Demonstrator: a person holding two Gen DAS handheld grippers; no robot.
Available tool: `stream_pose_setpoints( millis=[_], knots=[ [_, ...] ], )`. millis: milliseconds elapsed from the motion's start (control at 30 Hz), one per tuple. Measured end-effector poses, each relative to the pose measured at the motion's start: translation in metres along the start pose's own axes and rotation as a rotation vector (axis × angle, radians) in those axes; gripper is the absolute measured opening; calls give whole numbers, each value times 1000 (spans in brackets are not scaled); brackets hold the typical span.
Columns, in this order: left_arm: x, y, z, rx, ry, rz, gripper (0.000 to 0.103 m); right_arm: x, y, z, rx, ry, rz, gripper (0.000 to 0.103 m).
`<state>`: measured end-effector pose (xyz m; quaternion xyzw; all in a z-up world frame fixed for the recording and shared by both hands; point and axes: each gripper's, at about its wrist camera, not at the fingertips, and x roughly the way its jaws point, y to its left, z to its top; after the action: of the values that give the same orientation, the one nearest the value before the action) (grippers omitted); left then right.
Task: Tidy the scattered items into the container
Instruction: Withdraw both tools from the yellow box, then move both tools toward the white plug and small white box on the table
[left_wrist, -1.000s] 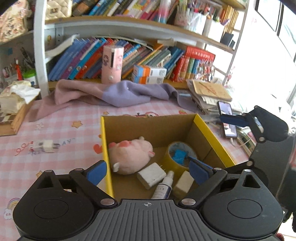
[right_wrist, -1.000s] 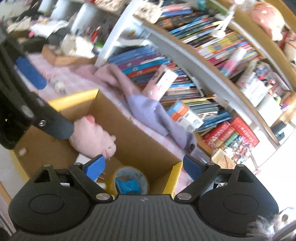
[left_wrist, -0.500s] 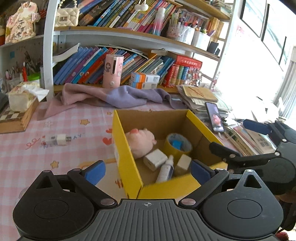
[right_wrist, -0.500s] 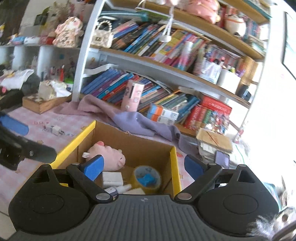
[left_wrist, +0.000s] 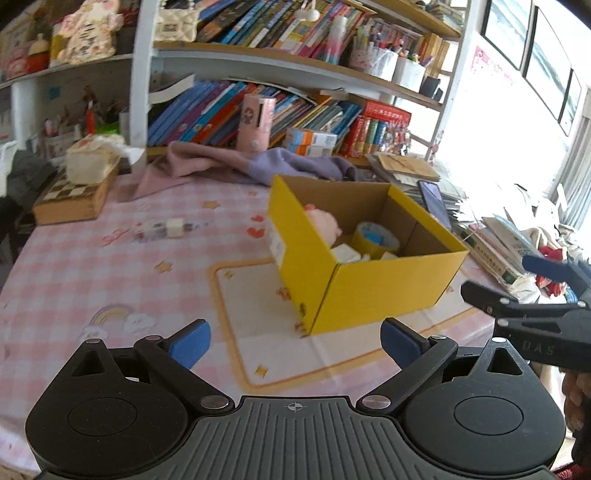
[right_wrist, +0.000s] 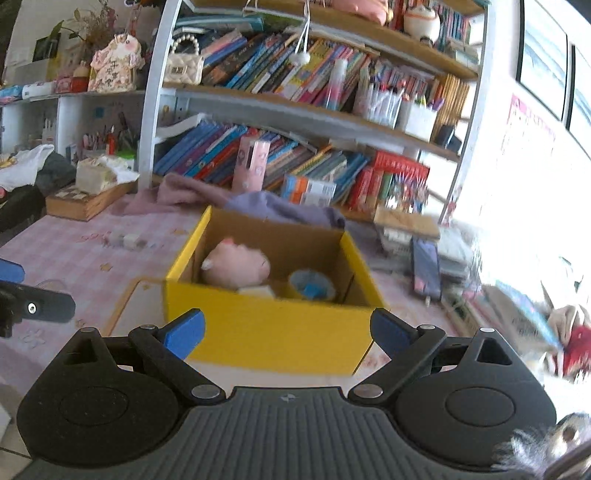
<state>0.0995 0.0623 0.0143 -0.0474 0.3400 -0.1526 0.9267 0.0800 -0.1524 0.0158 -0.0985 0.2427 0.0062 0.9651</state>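
Cardboard box with yellow outer walls (left_wrist: 369, 284) sits near the far right corner of my pink checked tablecloth (left_wrist: 92, 280); inside lie a pink plush pig (right_wrist: 236, 267), a roll of tape (right_wrist: 312, 284) and small white blocks (left_wrist: 345, 254). My left gripper (left_wrist: 295, 341) is spread wide with nothing between its pads; my right gripper (right_wrist: 288, 328) is opening, empty too. A small white cube (left_wrist: 174, 226) lies mid-table, well apart from the box

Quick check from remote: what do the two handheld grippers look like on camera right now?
Both match: the left gripper and right gripper have matte black bodies with a ribbed centre plate, two round discs, silver pivot bolts, angled black linkage arms and blue finger pads. No cables or sleeves show.
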Motion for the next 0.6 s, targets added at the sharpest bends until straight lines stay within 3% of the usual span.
stream_pose_setpoints(
  millis=[100, 367, 600],
  knots=[
    [-9, 8, -7, -13, 5, 27, 100, -3, 15, -5, -16, 31, 20, 97],
    [-29, 28, -21, 4, -2, 191, 100, -9, 50, -8, -49, 77, 133, 97],
    [-35, 46, -40, -15, 61, 219, 100, -9, 76, -7, -47, 136, 257, 97]
  ],
)
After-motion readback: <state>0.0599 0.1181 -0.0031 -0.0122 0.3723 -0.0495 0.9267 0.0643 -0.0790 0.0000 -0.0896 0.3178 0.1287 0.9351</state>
